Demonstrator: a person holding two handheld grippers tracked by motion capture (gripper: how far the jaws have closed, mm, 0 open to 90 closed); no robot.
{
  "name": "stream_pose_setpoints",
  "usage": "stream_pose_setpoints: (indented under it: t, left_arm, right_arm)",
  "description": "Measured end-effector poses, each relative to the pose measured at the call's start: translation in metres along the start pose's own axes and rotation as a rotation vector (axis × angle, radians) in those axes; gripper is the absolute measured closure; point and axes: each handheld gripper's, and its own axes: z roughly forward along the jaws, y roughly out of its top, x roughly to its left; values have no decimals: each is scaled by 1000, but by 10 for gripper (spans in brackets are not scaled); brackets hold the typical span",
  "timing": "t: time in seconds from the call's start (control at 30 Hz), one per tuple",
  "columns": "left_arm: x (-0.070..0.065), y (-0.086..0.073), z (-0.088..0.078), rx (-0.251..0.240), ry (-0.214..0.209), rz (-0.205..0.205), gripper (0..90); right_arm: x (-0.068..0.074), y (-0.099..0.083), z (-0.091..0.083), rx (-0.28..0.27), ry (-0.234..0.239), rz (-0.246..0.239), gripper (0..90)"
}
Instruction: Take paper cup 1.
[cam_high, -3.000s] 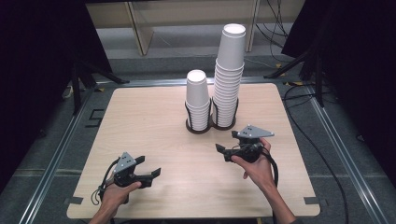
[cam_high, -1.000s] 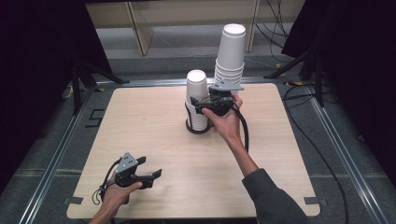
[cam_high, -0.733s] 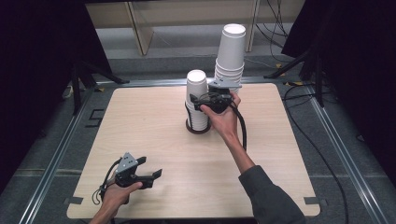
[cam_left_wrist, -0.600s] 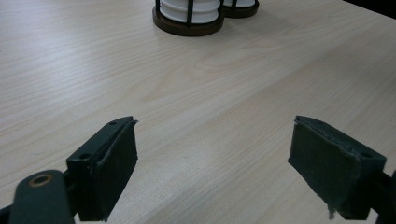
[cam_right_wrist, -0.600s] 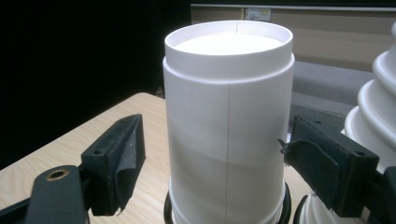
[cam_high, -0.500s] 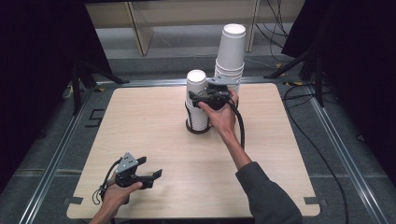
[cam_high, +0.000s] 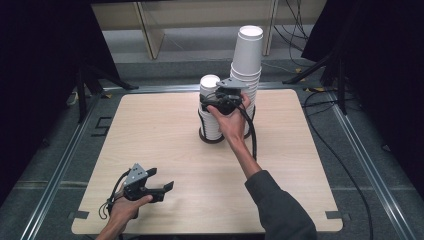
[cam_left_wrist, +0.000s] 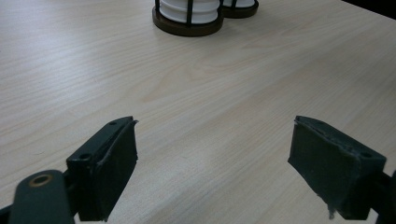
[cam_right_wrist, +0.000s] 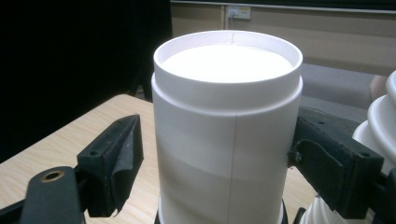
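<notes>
Starting at the lower left of the high view: got the left hand-held gripper (cam_high: 167, 186) sitting low over the worktop (cam_high: 150, 130), jaws spread apart with nothing but bare wood between them in the left gripper view. Well apart from the cups, so not really in play here.

Moving toward the middle, slightly above centre: short stack of white paper cups (cam_high: 210, 107) standing upright in a dark wire holder (cam_left_wrist: 187, 23), mouths down, long axis straight up. Right there at the top of it, the right hand-held gripper (cam_high: 212, 97), reaching in from the lower right along the forearm and held about level. Clearly the nearer of the two, by a lot.

In the right gripper view, top cup (cam_right_wrist: 226, 140) dead centre between the jaws. Looks like a small gap at the left pad (cam_right_wrist: 119, 158), while the right pad (cam_right_wrist: 322, 163) seems to be at or just touching the wall. So calling it open and straddling, not clamped yet.

Further right, just beside the short stack: tall stack (cam_high: 247, 60) in its own ring, poking into the right edge of the right gripper view and very near that right jaw.

Best guess at what matters next: squeezing square across the cup, then lifting straight up along the stack's axis without nudging the tall neighbour.
</notes>
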Motion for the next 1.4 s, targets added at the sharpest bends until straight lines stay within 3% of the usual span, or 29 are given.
stream_pose_setpoints:
  t: [0.07,0.13,0.33,0.6,1.1,1.4]
  left_arm:
    - [0,0,0,-5,1,-5,146]
    - [0,0,0,-5,0,-5,146]
    - [0,0,0,1,-1,3,146]
    - [0,0,0,2,-1,5,146]
    - [0,0,0,3,-2,6,146]
    - [0,0,-1,4,-4,8,146]
  right_arm:
    - [0,1,2,-6,-15,-11,184]
    - [2,2,3,4,-20,13,177]
    - [4,1,8,-1,-35,19,180]
    - [9,1,14,22,-90,27,179]
    - [8,4,12,8,-94,43,215]
    - [13,19,3,-48,-90,44,221]
